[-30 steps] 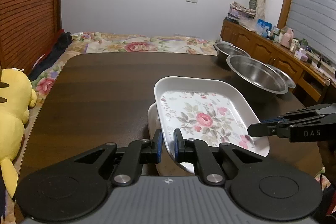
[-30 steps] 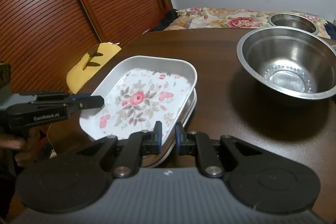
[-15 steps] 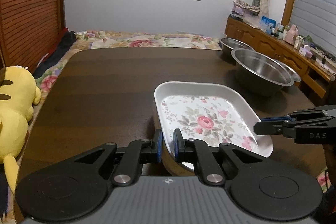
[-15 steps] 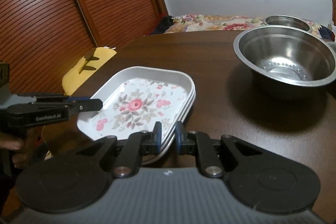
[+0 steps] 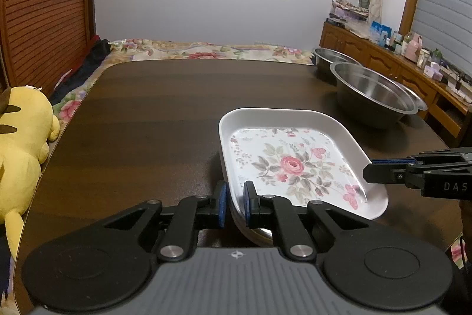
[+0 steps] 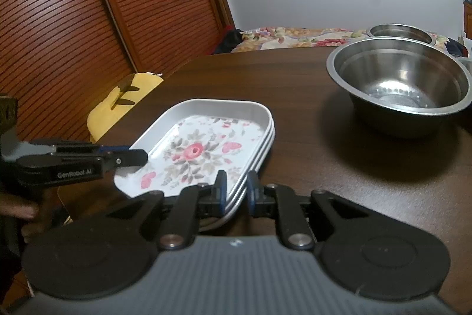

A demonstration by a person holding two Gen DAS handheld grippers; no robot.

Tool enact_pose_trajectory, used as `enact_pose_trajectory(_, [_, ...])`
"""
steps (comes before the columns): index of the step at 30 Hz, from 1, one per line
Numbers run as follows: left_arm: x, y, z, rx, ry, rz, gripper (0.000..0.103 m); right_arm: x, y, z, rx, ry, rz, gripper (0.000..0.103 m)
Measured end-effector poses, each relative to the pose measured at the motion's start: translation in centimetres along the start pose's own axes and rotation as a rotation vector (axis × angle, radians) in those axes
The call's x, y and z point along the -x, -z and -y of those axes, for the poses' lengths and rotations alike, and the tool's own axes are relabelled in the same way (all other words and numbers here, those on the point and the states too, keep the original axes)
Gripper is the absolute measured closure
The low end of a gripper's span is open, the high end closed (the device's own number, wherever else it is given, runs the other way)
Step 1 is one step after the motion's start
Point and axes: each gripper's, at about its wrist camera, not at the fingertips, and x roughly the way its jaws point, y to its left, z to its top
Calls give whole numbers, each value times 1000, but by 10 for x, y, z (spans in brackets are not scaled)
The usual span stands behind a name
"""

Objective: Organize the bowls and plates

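Observation:
A white rectangular floral plate [image 5: 290, 164] lies on top of a stack of like plates [image 6: 200, 152] on the dark wooden table [image 5: 147, 123], near its front edge. My left gripper [image 5: 235, 204] is shut on the plate's near left rim. My right gripper [image 6: 237, 192] is shut on the rim at the opposite corner, where three nested edges show. Each gripper also appears in the other's view: the right gripper [image 5: 368, 170] from the right, the left gripper [image 6: 138, 157] from the left. A large steel bowl [image 6: 398, 78] stands to the right of the stack, with a smaller steel bowl [image 6: 398, 31] behind it.
The two steel bowls [image 5: 371, 92] stand at the table's far right edge. A yellow plush toy [image 5: 20, 132] lies off the table's left side. A bed with a floral cover [image 5: 206, 52] is beyond the table. A cluttered wooden sideboard [image 5: 383, 55] runs along the right wall.
The floral plate, held above the lower plates a second ago, has come down and now sits nested on the stack. Both grippers have kept their hold on its rim.

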Motion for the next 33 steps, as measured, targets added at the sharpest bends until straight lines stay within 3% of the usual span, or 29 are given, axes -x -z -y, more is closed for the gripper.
enact_pose_trajectory(7, [1,-2,0,3,-3,7,91,2,1,-1,0,2,5,86])
enact_pose_trajectory(15, [13,-19,1,-12,-9,52,91,23,-11,9,-3,39,80,86])
enact_pose_trajectory(25, [7,-56,28,-65,25,107,91,65,-31,55,-52,136,199,86])
enact_pose_trajectory(33, [-14,-79,62,-112,82,113,91,77,-34,87,-78,218,240,85])
